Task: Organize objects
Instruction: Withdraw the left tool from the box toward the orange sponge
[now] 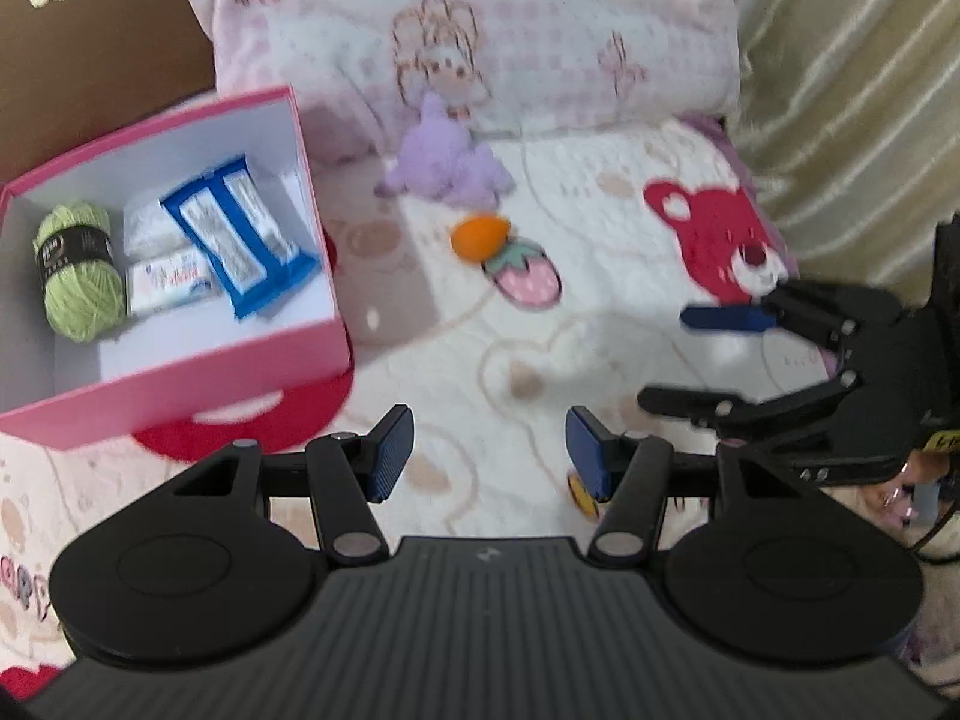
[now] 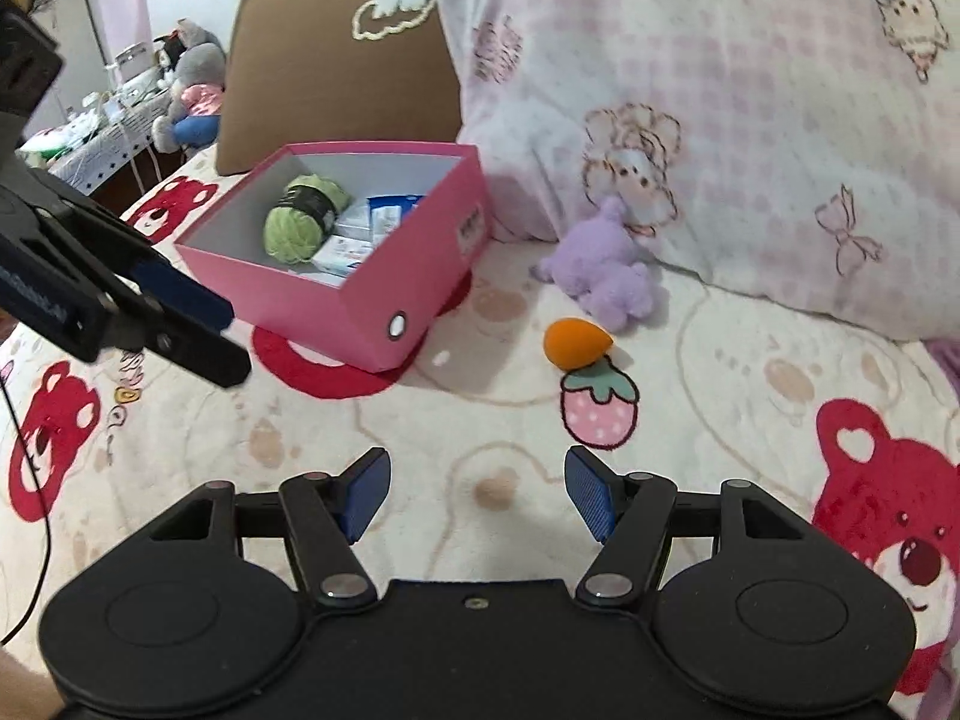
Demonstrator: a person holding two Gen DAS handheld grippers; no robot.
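Bed w/ cream blanket, red bear prints. Pink-check pillow along the head edge, brown cushion beside it toward the left corner.

Pink box sits open-topped near the bed's left side, in front of the brown cushion. Inside: green yarn ball lying w/ long axis running front-to-back along the box's left wall, blue packet slanted beside it, small white packs between.

Purple plush lies at the pillow's foot, right of the box.

Orange egg-shaped sponge on the blanket just below the plush, touching a strawberry print; narrow tip points right in the right wrist view, long axis approx. level.

Left gripper: jaws apart, nothing between. Right gripper: jaws apart, empty; both over bare blanket, short of the sponge.
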